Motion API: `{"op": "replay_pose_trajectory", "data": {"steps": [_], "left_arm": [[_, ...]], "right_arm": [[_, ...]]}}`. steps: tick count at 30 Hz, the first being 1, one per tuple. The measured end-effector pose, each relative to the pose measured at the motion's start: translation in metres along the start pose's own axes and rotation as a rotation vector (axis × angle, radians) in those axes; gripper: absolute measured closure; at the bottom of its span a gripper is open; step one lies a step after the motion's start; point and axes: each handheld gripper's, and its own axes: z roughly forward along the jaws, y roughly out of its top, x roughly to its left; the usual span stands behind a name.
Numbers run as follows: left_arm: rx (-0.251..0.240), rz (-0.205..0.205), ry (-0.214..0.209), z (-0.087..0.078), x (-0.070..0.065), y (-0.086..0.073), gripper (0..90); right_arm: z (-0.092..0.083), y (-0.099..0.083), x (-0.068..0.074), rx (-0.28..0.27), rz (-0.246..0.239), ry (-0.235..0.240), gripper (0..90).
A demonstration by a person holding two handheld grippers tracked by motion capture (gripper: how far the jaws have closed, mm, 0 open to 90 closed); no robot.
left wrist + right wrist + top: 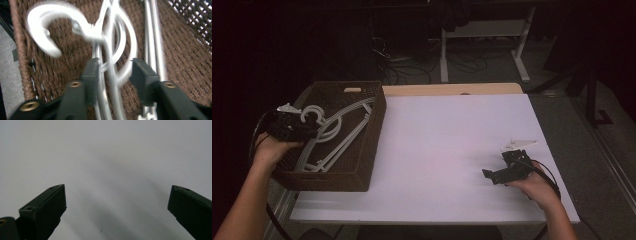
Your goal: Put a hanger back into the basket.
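Straddling hanger [100,37] | left gripper [113,68] jaws apart | basket [180,62]

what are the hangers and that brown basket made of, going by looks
The hangers look like moulded plastic, white to pale grey with a smooth, slightly glossy finish and rounded hooks; painted metal can't be ruled out. The basket looks woven, wicker or a plastic imitation: dark brown, matt, with a ribbed weave and an open lattice in its walls.

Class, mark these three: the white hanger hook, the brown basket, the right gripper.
white hanger hook [42,27], left gripper view, on the hook's curve.
brown basket [373,145], high view, on its right wall.
right gripper [116,207], right gripper view, midway between its fingertips.
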Motion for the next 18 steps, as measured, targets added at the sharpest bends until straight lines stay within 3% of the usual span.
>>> {"op": "replay_pose_trajectory", "data": {"steps": [4, 10, 15, 18], "left_arm": [[-0.074, -0.008, -0.049, -0.006, -0.003, 0.004, 41.3], [-0.194, -0.013, -0.173, -0.016, -0.016, 0.013, 28.0], [-0.259, 0.002, -0.287, -0.021, -0.036, 0.02, 23.2], [-0.288, 0.012, -0.328, -0.023, -0.048, 0.025, 21.5]], "right_arm": [[-0.001, 0.001, 0.0, -0.001, 0.0, 0.0, 1.5], [-0.005, 0.003, 0.001, -0.013, 0.002, 0.001, 1.5], [-0.007, 0.005, 0.001, -0.021, 0.0, 0.003, 1.5], [-0.009, 0.007, 0.002, -0.028, 0.0, 0.012, 1.5]]}}
